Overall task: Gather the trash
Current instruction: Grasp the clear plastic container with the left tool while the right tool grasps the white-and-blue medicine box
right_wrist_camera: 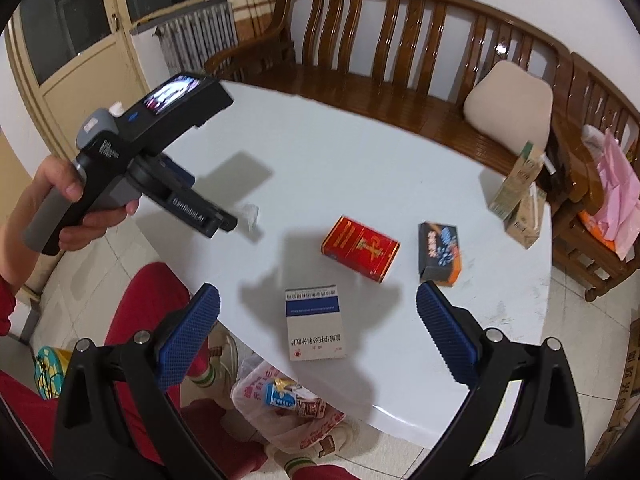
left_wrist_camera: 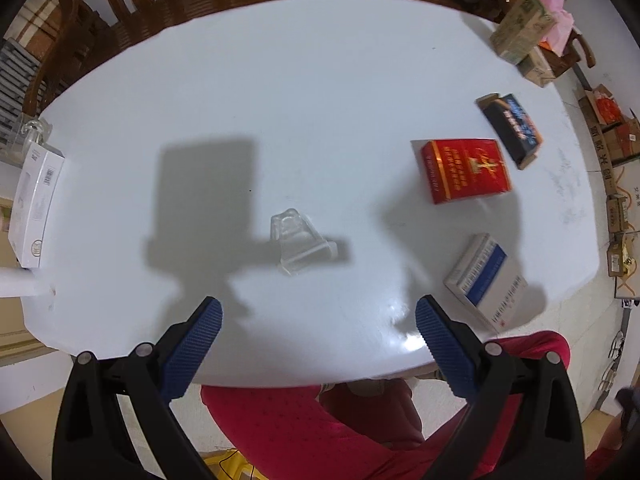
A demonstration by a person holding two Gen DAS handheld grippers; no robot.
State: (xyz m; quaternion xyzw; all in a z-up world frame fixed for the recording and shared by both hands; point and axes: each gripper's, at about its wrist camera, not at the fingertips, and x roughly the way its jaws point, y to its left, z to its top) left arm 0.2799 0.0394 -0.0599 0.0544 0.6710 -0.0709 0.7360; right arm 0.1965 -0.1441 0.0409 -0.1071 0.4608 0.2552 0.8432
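Note:
On the white table (left_wrist_camera: 280, 80) lies a clear plastic piece (left_wrist_camera: 294, 240), straight ahead of my open left gripper (left_wrist_camera: 318, 316), which holds nothing. To its right lie a red box (left_wrist_camera: 466, 170), a dark blue box (left_wrist_camera: 512, 128) and a white-and-blue medicine box (left_wrist_camera: 486, 280). In the right wrist view my right gripper (right_wrist_camera: 318, 308) is open and empty above the white-and-blue medicine box (right_wrist_camera: 314, 322). Beyond it lie the red box (right_wrist_camera: 360, 248) and the dark box (right_wrist_camera: 440, 254). The clear plastic piece (right_wrist_camera: 250, 216) sits just past the hand-held left gripper body (right_wrist_camera: 160, 152).
A plastic bag of trash (right_wrist_camera: 286, 404) sits on the floor below the table edge, by the person's red-trousered legs (right_wrist_camera: 144, 312). Green cartons (right_wrist_camera: 520, 188) stand at the far right of the table. A white box (left_wrist_camera: 36, 204) lies at its left edge. A wooden bench (right_wrist_camera: 400, 60) stands behind.

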